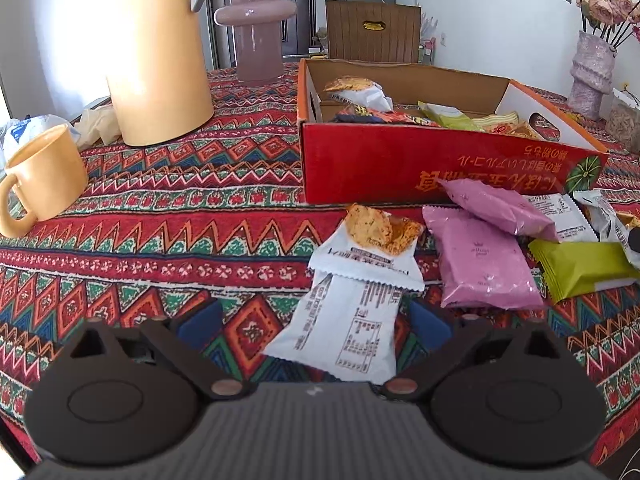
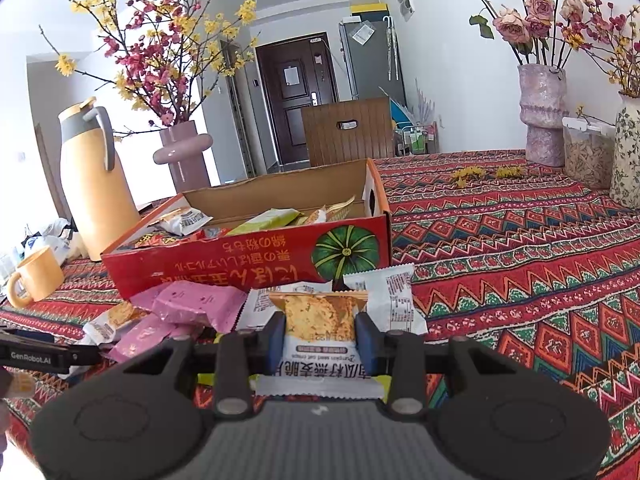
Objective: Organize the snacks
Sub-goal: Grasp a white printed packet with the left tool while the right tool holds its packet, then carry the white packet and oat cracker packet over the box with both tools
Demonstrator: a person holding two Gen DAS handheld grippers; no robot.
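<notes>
My left gripper (image 1: 314, 324) stands open and low over the patterned tablecloth. A white snack packet (image 1: 344, 336) lies face down between its blue pads (image 1: 200, 322), which do not press on it. A second white cracker packet (image 1: 372, 244) overlaps its far end. Pink packets (image 1: 484, 268) and a green one (image 1: 584, 268) lie to the right. My right gripper (image 2: 320, 336) is shut on a white cracker packet (image 2: 320, 316), held up before the red cardboard box (image 2: 240, 264). The box (image 1: 400, 160) holds several snack packets.
A yellow thermos jug (image 1: 156, 48) and yellow mug (image 1: 44, 176) stand at the left, with a pink vase (image 1: 256, 32) behind. More vases (image 2: 542, 116) and a clear jar (image 2: 588, 156) stand at the far right. A brown chair back (image 2: 348, 132) is beyond the table.
</notes>
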